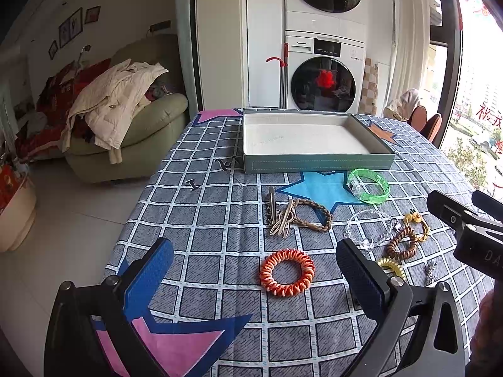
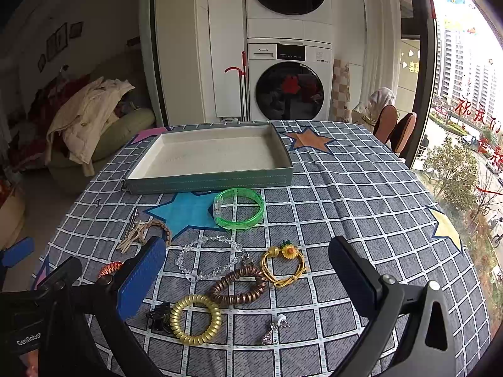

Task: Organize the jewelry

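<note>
Orange coil hair tie (image 1: 286, 272) lies low centre between the wide-open, empty left gripper (image 1: 254, 270); the right gripper (image 2: 246, 279) gapes empty too. Nothing sits in the tray (image 1: 317, 161) yet: probably lower, close, lift

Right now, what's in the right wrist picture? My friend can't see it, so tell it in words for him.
The open right gripper hovers over hair ties and bracelets scattered on a checked tablecloth: a gold coil tie, a brown coil tie, a green bangle. An empty tray sits behind them.
</note>
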